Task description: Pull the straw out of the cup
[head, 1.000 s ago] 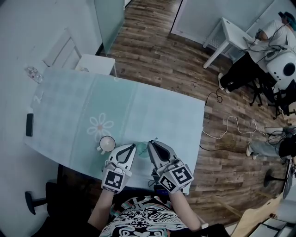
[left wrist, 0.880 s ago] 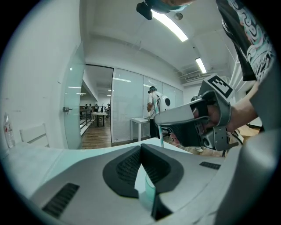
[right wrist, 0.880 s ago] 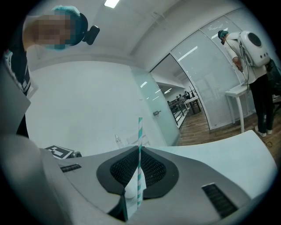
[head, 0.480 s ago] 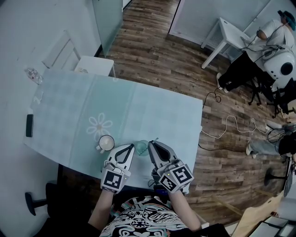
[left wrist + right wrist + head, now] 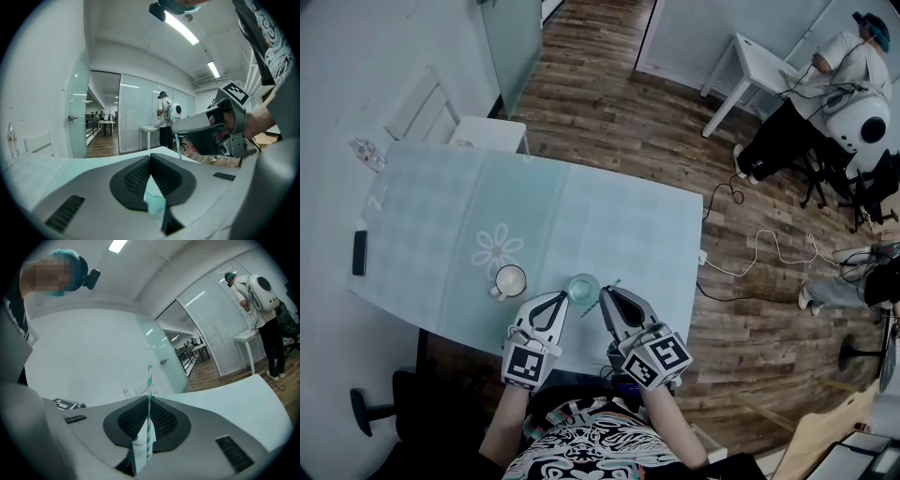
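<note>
While the left tongs [image 5: 564, 297] pinch the cup [image 5: 583, 287] at the lower-centre edge of the bench [image 5: 619, 216], the right tongs [image 5: 604, 294] clamp the striped straw [image 5: 149, 404] upright, just right of the cup.

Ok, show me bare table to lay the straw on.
Bare: the right half of the table, from the cup to the far and right edges; also beyond the flower print. Crowded: near edge, with mug, cup, left gripper, right gripper.
</note>
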